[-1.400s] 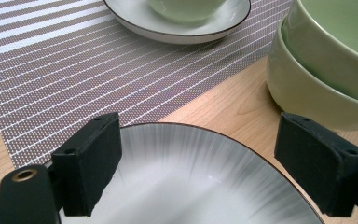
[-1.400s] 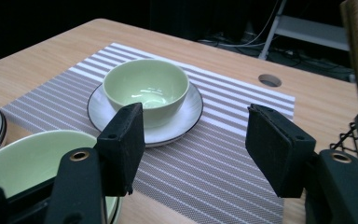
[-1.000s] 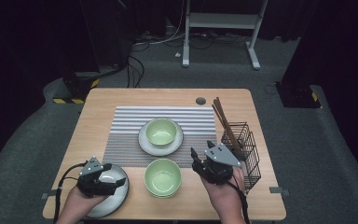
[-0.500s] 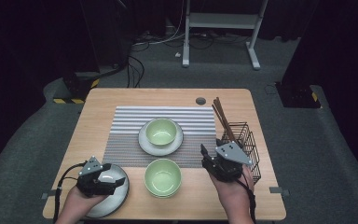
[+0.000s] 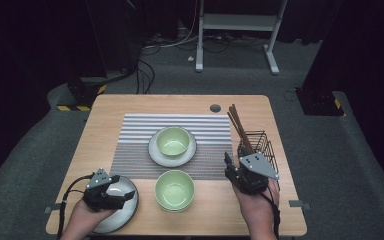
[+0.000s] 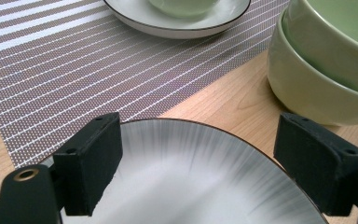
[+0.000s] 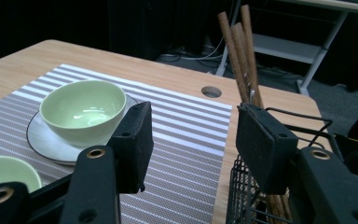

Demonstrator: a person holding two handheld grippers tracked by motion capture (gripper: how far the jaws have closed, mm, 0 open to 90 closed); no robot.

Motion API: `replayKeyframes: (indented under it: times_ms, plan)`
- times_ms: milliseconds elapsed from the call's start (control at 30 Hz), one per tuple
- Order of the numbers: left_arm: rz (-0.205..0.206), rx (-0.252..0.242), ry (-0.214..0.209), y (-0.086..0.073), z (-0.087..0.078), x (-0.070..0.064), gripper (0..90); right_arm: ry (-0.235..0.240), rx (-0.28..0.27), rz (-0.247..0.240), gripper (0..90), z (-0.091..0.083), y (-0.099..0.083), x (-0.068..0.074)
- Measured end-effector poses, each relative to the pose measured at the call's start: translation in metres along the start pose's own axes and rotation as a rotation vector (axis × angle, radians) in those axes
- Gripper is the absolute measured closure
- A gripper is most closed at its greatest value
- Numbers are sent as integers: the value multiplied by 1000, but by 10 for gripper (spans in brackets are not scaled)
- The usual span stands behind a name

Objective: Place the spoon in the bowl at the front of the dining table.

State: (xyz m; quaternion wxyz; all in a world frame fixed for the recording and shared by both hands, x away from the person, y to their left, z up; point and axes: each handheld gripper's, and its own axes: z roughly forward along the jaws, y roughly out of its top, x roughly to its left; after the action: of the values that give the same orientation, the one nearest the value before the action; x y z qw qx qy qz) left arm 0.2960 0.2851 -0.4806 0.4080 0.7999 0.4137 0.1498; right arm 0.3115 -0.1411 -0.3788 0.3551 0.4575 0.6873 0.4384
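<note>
Dark room, chopsticks (image 7: 242, 51) beyond right tool (image 7: 191, 140)

Overhead light falls brightly on the table (image 5: 130, 107) while the room around stays dark. Glare streaks across the grey plate (image 6: 191, 182). Both gripper views are sharp, with soft shadows under the bowls (image 6: 326, 60).

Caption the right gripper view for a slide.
Open right gripper faces a wire basket of brown chopsticks, green bowl on a plate beyond.
</note>
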Motion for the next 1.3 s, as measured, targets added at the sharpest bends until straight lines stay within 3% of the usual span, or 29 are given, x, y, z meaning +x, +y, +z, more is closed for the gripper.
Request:
replayKeyframes:
  times_ms: [300,800,1300]
  plan:
    - [1,1,-4,0,1,0,163,-43,-8,-6,475,11,6,-5]
    - [0,-6,-13,-1,-2,0,169,-100,27,51,491,38,14,-11]
    - [5,-6,-29,-1,-1,-2,176,-134,68,79,604,48,11,-15]
